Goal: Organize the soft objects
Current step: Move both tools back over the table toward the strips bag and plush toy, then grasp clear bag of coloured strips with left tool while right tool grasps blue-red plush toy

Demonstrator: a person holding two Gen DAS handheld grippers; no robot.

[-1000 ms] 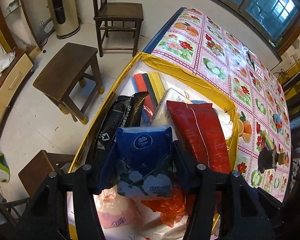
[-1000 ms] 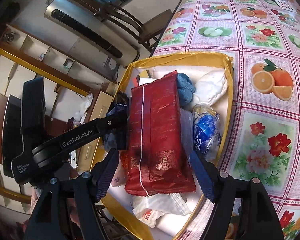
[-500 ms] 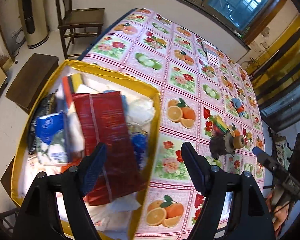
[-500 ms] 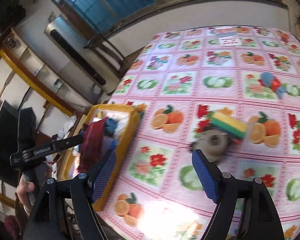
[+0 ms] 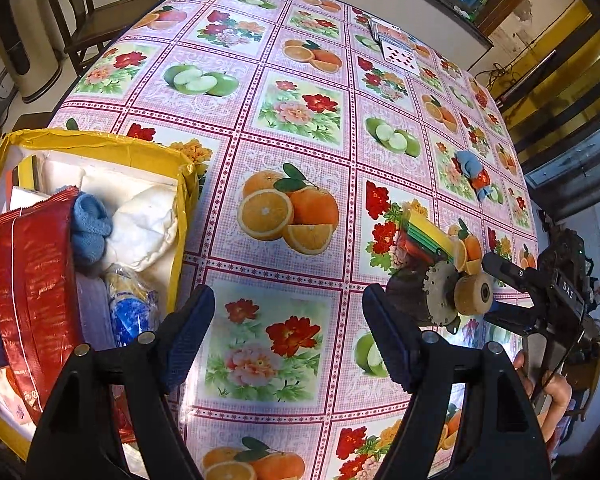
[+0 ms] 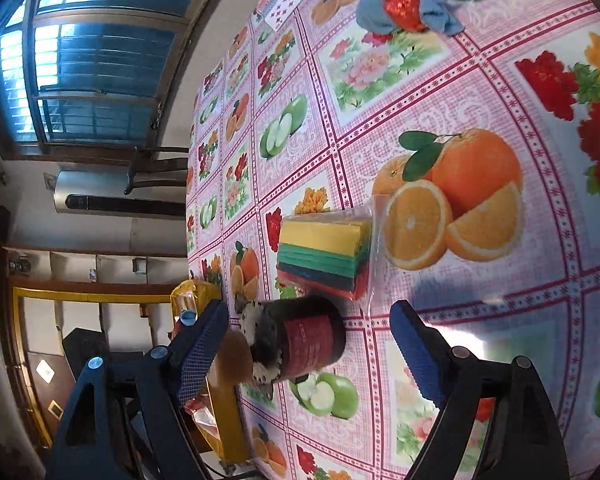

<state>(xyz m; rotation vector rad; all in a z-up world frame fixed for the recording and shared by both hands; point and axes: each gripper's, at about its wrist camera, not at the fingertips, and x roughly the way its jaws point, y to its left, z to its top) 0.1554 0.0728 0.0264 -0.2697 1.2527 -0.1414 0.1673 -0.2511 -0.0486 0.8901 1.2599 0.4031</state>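
Note:
A yellow-rimmed box (image 5: 96, 146) at the left holds a red packet (image 5: 32, 280), a blue sock (image 5: 90, 226), a white cushion (image 5: 144, 224) and other soft packs. My left gripper (image 5: 288, 332) is open over bare tablecloth beside the box. A wrapped stack of coloured cloths (image 6: 324, 256) lies on the table, also seen from the left wrist (image 5: 426, 232). My right gripper (image 6: 308, 344) is open just short of it, with a dark cylinder (image 6: 308, 340) between its fingers; touching or not, I cannot tell. A blue and red cloth bundle (image 6: 404, 10) lies farther off.
The dark cylinder (image 5: 428, 296) has a toothed disc and a wooden wheel (image 5: 472, 292) on its end. Playing cards (image 5: 396, 46) lie at the far side of the table. A hand (image 5: 552, 396) holds the right gripper. Chairs and a standing air conditioner are beyond the table.
Both grippers let go of their packs, the blue tissue pack and the red packet, which now lie in the box. Both swung right over the table toward the cylinder and the coloured stack.

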